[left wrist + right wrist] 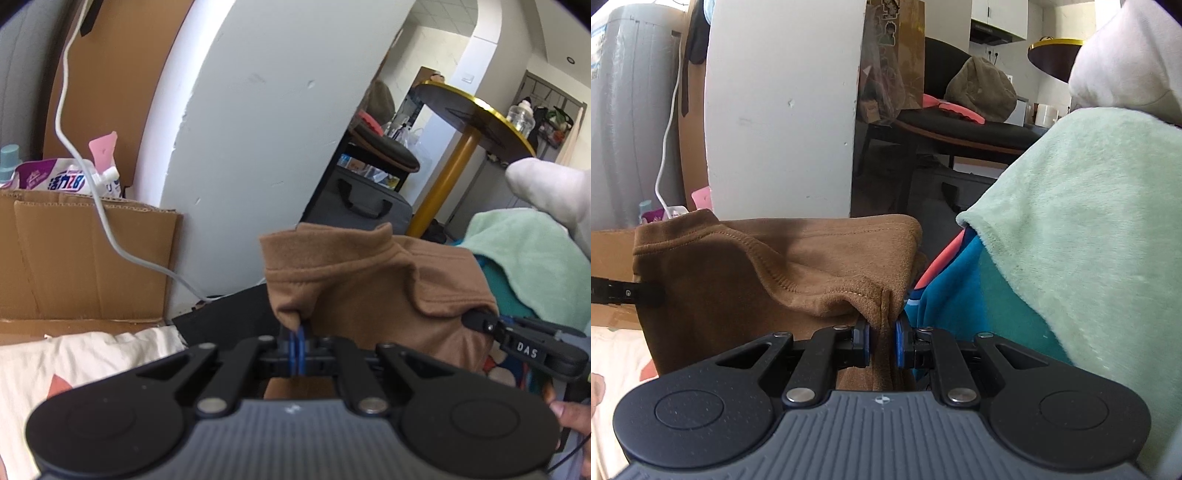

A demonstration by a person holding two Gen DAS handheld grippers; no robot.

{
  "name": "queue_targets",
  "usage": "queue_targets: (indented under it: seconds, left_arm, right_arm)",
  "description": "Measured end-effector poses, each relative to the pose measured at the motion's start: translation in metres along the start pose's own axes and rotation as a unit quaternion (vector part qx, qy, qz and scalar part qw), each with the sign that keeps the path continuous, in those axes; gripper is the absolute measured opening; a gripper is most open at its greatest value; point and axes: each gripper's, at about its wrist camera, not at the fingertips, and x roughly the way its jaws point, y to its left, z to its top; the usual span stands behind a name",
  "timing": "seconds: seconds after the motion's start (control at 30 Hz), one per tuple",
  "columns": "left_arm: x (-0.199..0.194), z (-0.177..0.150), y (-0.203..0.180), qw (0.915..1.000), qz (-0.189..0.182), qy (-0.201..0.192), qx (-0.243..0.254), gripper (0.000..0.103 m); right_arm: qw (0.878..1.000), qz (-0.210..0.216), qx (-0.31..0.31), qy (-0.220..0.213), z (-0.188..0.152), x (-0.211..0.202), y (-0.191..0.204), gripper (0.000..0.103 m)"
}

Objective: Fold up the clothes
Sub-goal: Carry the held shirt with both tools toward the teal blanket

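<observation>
the left gripper point(300, 345) is clenched on one edge of the brown garment point(369, 280), and the right gripper point(882, 343) pinches a bunched fold at its other side. the garment hangs lifted between them, just beside a mint green blanket point(1071, 229).

- Daylight fills both views, brightest in the room beyond the white pillar point(236, 122), where pale walls wash out.
- Fisheye lenses bow the pillar's straight edges, and dark vignetting clips the frame corners.
- The brown garment point(768, 273) carries a soft shadow across its folds.
- The mint blanket point(1089, 229), close to the lens, reads slightly soft.
- No harsh glare; contrast is moderate.
</observation>
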Motion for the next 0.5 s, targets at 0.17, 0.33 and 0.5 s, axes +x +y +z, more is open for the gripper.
queue_targets:
  seconds: [0.17, 0.33, 0.5]
  left_arm:
    - [0.017, 0.004, 0.010, 0.9999, 0.006, 0.005, 0.010, 0.002]
    - [0.039, 0.004, 0.028, 0.9998, 0.009, 0.014, -0.007, 0.002]
    - [0.066, 0.004, 0.046, 0.9991, 0.020, 0.025, -0.027, 0.002]
  right_arm:
    - [1.000, -0.003, -0.010, 0.000, 0.002, 0.018, 0.003, 0.012]
    - [1.000, -0.006, -0.019, 0.002, 0.003, 0.040, 0.005, 0.013]
    - [1.000, -0.004, -0.026, 0.005, -0.009, 0.074, 0.008, 0.013]
